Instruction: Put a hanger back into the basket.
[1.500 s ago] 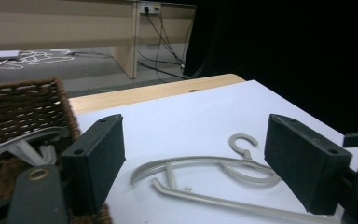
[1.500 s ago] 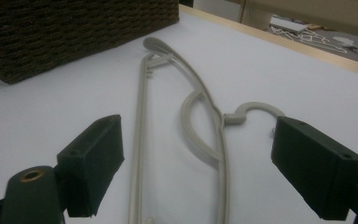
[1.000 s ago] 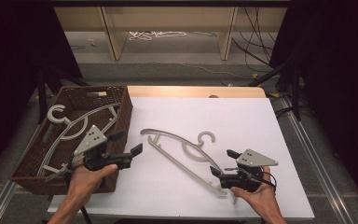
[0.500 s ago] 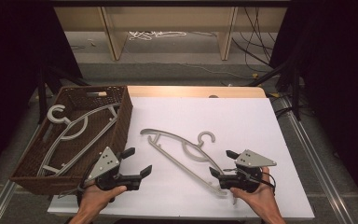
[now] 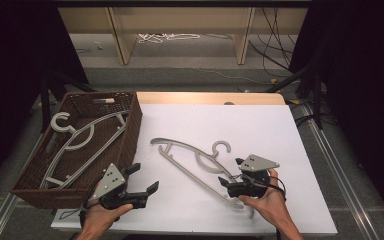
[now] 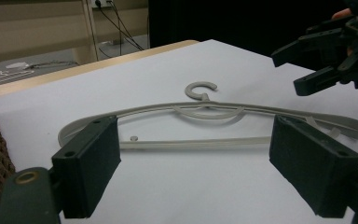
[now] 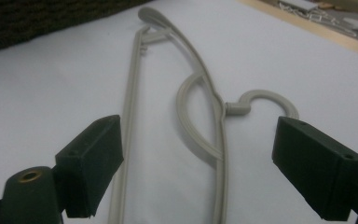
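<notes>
Brown wicker is forming the basket (image 5: 130, 125) that is sitting at about nine o'clock on the table, its right wall running alongside the white sheet (image 5: 260, 125). Inside it a grey plastic hanger (image 5: 80, 142) is lying slantwise, hook toward the far left corner at roughly ten o'clock and its long bar sloping down toward the near wall; whether more than one hanger is stacked there cannot be told. A small pale object (image 5: 103, 100) is resting on the far rim.

Out on the white sheet a second grey hanger (image 5: 192, 155) is lying flat near the centre, one shoulder tip pointing toward ten o'clock, its hook curling at about two o'clock from its middle, and the other end reaching toward five o'clock beneath the right gripper (image 5: 232, 176).

The right gripper is hovering over that near end with its jaws standing wide apart; in the right gripper view the hanger (image 7: 205, 107) is running between them, untouched. The left gripper (image 5: 145, 181) is sitting at seven o'clock, just in front of the basket's near corner, jaws likewise spread and holding nothing. In the left gripper view the hanger (image 6: 205, 112) is stretching crosswise beyond the jaws, with the right gripper (image 6: 307, 65) showing at two o'clock.
</notes>
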Action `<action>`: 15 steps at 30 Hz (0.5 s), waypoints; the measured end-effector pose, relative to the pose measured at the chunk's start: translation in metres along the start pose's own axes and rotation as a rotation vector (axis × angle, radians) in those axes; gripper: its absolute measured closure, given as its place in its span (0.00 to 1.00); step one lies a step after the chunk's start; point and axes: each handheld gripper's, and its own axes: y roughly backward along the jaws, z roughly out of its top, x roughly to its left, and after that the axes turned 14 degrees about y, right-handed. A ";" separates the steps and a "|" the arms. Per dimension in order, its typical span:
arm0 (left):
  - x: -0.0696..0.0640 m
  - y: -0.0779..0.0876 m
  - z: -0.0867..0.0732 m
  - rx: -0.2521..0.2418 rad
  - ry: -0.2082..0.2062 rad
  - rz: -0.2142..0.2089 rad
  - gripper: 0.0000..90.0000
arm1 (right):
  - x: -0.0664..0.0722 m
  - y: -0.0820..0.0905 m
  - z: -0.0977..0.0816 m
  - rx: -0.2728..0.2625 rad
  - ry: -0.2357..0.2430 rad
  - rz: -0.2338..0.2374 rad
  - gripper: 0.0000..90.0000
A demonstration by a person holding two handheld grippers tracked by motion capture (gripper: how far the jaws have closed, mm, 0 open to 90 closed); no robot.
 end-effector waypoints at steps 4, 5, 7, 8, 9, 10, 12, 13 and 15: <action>0.000 0.000 0.000 0.014 -0.028 -0.001 0.18 | -0.006 -0.014 0.004 0.062 0.032 -0.008 0.20; 0.001 0.000 0.000 0.014 -0.016 -0.005 0.18 | -0.008 -0.017 0.004 0.083 0.028 0.000 0.20; 0.002 0.000 0.000 0.010 -0.020 0.000 0.18 | -0.012 -0.025 0.004 0.129 0.025 0.011 0.21; 0.002 0.000 0.000 0.010 -0.020 0.000 0.18 | -0.014 -0.028 0.003 0.159 0.029 0.023 0.20; 0.003 0.000 0.001 0.012 -0.025 0.001 0.18 | -0.017 -0.032 0.002 0.175 0.030 0.037 0.19; 0.002 0.000 0.000 0.012 -0.026 0.001 0.18 | -0.019 -0.036 0.001 0.194 0.027 0.048 0.19; 0.001 -0.001 -0.001 0.011 -0.010 -0.006 0.18 | -0.019 -0.040 -0.001 0.201 0.033 0.044 0.19; 0.000 -0.003 -0.001 0.023 -0.019 -0.009 0.18 | -0.022 -0.045 -0.003 0.232 0.053 0.055 0.21; -0.001 -0.003 -0.001 0.033 -0.032 -0.006 0.18 | -0.025 -0.047 -0.003 0.276 0.067 0.076 0.25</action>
